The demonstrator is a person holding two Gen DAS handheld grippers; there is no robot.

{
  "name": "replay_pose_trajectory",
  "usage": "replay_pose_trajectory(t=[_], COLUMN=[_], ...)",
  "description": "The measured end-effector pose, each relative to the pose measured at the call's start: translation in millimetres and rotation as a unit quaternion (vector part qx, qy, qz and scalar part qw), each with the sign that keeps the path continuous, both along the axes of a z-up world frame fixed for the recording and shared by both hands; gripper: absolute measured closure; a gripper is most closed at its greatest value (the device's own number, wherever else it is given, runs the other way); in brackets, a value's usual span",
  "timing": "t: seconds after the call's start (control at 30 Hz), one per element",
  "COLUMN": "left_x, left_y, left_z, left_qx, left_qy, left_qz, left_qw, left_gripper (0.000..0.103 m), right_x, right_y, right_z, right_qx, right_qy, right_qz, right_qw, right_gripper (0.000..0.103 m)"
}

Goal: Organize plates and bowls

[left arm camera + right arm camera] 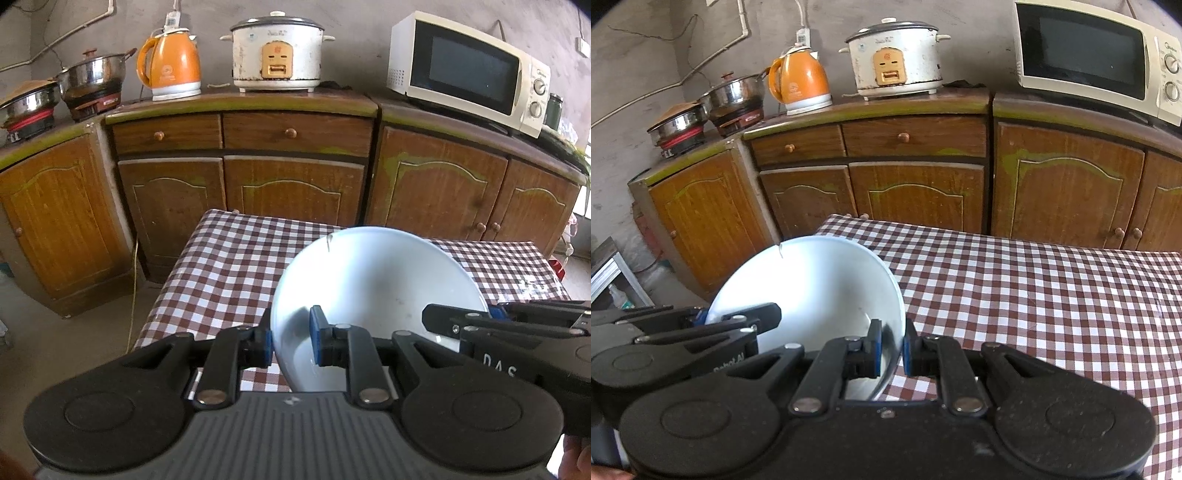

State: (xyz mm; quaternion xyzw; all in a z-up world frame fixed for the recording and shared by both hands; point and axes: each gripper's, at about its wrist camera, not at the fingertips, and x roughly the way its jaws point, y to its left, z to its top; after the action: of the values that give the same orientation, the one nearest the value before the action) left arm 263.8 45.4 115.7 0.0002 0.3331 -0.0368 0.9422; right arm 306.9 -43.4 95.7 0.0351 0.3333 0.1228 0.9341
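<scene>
Between the blue pads, both grips are pinched tight on one white bowl (373, 295): the left gripper (291, 345) clamps its left rim, the right gripper (891, 349) its right rim. Two holds steady a wide, slippery dish, I'd say. It hangs tilted over the checked table (1052, 295), with the cabinets (295, 181) beyond.

Right gripper (891, 349) clamped on white bowl's (812, 280) rim, left gripper (701, 317) gripping opposite rim, above checkered tablecloth (1034, 295)
</scene>
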Motion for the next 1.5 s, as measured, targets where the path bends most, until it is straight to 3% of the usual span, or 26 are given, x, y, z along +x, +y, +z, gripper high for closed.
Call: replay_pose_trajectory(t=[1.5], left_x=[-65], left_y=[40], left_z=[3], left_qx=[-0.004], left_qy=[-0.01], left_qz=[0.017], left_qw=[0.9998], left_gripper=[0.082], right_x=[-72], right_y=[32], right_z=[3], right_qx=[-0.007], right_qy=[-0.006], right_qz=[0.027], right_qw=[1.0], right_gripper=[0.088])
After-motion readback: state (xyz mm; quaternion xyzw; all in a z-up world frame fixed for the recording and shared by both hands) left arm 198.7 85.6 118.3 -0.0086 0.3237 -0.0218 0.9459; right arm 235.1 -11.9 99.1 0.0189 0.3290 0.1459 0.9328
